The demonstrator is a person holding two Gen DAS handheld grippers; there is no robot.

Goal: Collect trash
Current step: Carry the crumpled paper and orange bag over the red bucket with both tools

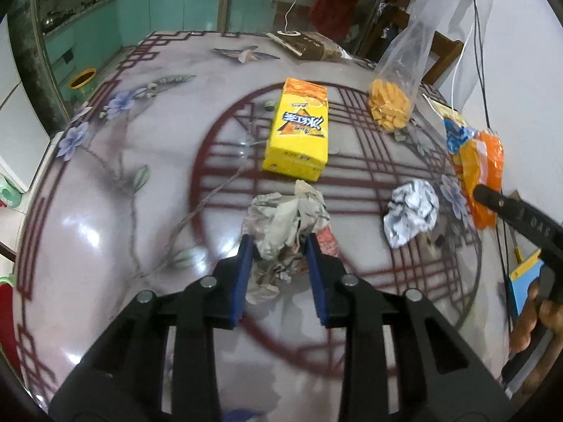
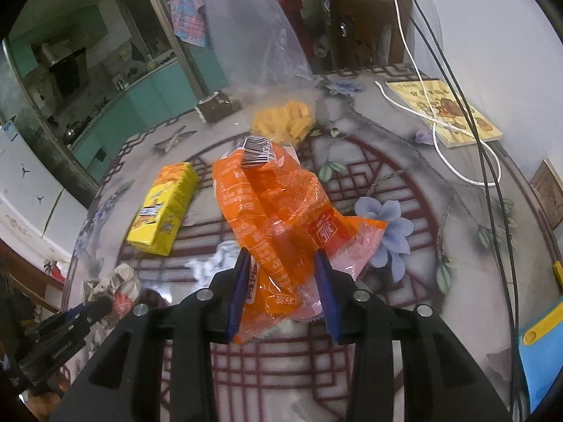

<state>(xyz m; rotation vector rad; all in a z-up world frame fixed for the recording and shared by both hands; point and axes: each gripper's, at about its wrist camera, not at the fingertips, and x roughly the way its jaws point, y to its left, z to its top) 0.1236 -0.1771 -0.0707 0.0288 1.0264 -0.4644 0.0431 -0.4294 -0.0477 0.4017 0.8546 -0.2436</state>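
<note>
Right tool (image 2: pixel 281 256) clamping orange wrapper (image 2: pixel 274 204) lengthwise, barcode end away, left tool (image 1: pixel 279 244) gripping crumpled paper (image 1: pixel 286 218)

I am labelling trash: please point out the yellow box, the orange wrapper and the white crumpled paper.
yellow box (image 1: pixel 299 130): left wrist view, top face.
orange wrapper (image 2: pixel 267 204): right wrist view, middle.
white crumpled paper (image 1: pixel 411 212): left wrist view, centre.

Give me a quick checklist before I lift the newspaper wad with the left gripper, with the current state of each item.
1. Crumpled newspaper wad between left gripper fingers: ok.
2. Pads pressing the wad on both sides: ok.
3. Wad off the table: not ok, still resting.
4. Orange wrapper secure in right gripper: ok.
5. Yellow carton apart from the wad: ok.
6. Foil ball still to collect: not ok.
</note>
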